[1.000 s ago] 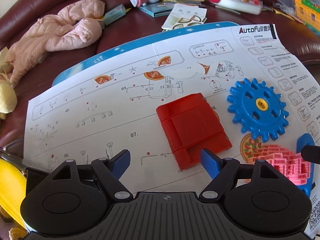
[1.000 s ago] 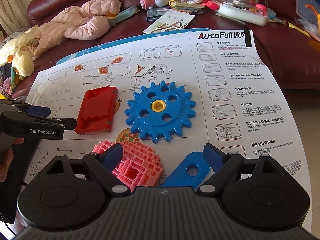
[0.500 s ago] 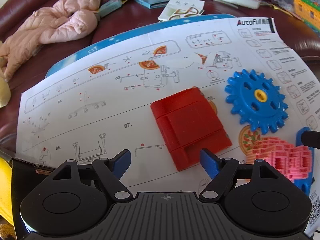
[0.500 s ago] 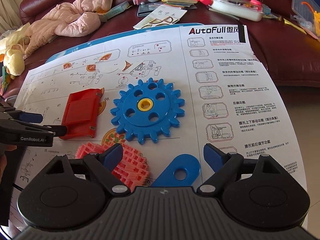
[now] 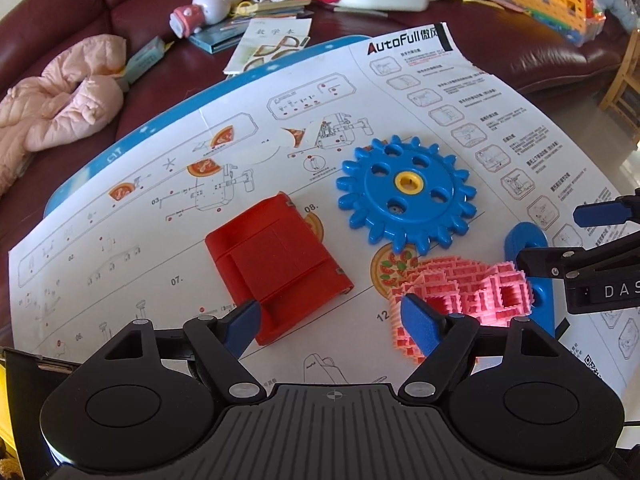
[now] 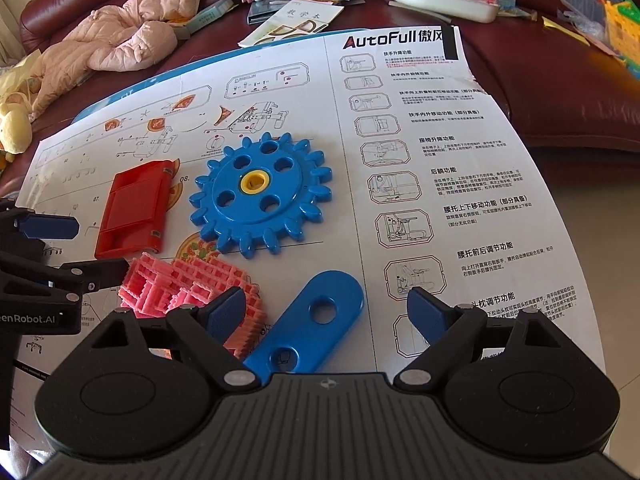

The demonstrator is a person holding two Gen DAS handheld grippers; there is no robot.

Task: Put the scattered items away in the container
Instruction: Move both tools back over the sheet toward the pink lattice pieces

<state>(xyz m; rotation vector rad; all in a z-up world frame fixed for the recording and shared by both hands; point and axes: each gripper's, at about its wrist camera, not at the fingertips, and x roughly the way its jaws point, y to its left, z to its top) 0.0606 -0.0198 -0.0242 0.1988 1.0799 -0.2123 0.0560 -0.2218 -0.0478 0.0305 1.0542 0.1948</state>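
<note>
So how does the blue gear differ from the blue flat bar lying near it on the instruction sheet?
The blue gear is round with teeth all around its rim; the blue flat bar is long with rounded ends and smooth edges. The gear has a yellow hub ringed by holes; the bar is all blue and shows two holes. The gear lies clear of the right gripper; the bar lies partly between its open fingers. Both are blue plastic, flat on the instruction sheet.

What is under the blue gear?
The blue gear lies on a white instruction sheet. A pizza picture peeks out at its near edge; the print beneath it is covered.
</note>
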